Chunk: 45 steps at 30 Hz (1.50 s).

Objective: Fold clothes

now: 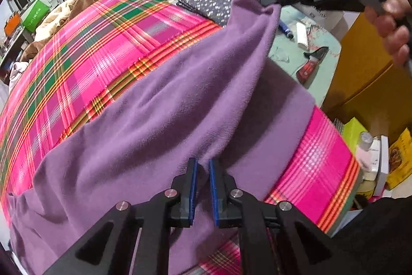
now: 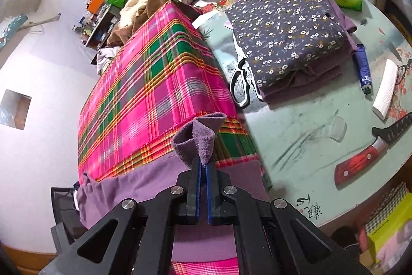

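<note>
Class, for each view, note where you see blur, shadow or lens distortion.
Left wrist view: the right claw and the hand are motion-blurred; the lifted purple cloth throws a dark shadow on itself; the plaid blanket bulges with fisheye curvature. Right wrist view: sharper, but the table edge bows and the corners are black.

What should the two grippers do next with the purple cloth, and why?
Probably carry the lifted edge across and lay it down. Each hand-held gripper, left and right, is shut on the purple cloth, which lies half spread on the pink plaid blanket.
</note>
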{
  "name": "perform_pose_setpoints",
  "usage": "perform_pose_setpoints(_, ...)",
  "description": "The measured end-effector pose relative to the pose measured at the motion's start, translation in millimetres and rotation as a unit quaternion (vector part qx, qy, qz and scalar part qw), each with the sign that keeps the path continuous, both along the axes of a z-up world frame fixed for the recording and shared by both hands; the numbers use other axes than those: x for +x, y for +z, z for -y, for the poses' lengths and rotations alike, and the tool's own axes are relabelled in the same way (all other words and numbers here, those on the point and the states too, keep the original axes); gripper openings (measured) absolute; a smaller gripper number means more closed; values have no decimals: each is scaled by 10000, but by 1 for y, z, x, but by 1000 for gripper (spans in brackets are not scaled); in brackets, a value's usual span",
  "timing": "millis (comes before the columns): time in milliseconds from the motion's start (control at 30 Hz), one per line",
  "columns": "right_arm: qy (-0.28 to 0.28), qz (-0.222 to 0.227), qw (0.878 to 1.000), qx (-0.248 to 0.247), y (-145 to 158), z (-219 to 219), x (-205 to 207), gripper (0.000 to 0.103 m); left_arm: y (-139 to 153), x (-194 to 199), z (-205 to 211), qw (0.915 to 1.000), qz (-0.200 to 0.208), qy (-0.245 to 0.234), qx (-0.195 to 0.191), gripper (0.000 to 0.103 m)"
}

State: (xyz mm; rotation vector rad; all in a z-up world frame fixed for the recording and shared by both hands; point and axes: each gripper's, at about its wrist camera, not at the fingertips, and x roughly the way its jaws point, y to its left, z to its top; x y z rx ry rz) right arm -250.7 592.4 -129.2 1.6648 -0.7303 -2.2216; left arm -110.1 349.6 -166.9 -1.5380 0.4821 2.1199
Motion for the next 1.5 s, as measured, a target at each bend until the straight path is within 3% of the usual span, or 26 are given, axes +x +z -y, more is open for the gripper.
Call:
perform_pose_setpoints(67, -21, 17, 10000, -2, -1, 0, 1, 3, -5, -2, 1, 10000, 97, 15, 1, 2)
perform_pose_setpoints(167, -70, 29, 10000, -11, -1, -3, 1, 3, 5, -4, 7, 9996, 112, 109, 224, 1)
perform_pose_setpoints(500, -483, 36, 9976, -494, 10, -38, 31, 3, 73, 5, 23, 9934, 168, 21, 1136, 1)
perform_pose_setpoints(567, -559, 335, 9968, -458, -9, -46, 47, 3, 67, 9, 21, 9926, 358, -93, 1157, 1)
perform_pose_setpoints(700, -846, 978, 9897, -609, -56, -57, 69, 3, 27, 13, 13, 9910, 915, -170, 967, 1)
perform_pose_setpoints(833, -1077, 1301, 9817, -874, -84, -65, 80, 8, 18, 13, 8, 9907, 1019, -201, 878, 1)
perform_pose_setpoints(1200, -1358, 596, 9771, -1526, -58, -83, 78, 4, 41, 9, 11, 9908, 829, -137, 1059, 1)
perform_pose_setpoints(1333, -1681, 1412, 9683, -1189, -96, -95, 88, 10, 19, 6, 10, 9896, 1120, -96, 902, 1)
perform_pose_setpoints(1433, -1519, 1334, 9717, -1222, -98, -94, 83, 14, 17, 8, 11, 9890, 1162, -76, 911, 1)
perform_pose_setpoints(1500, -1411, 1281, 9738, -1243, -100, -93, 80, 37, 14, 6, 12, 9884, 1207, -31, 918, 1)
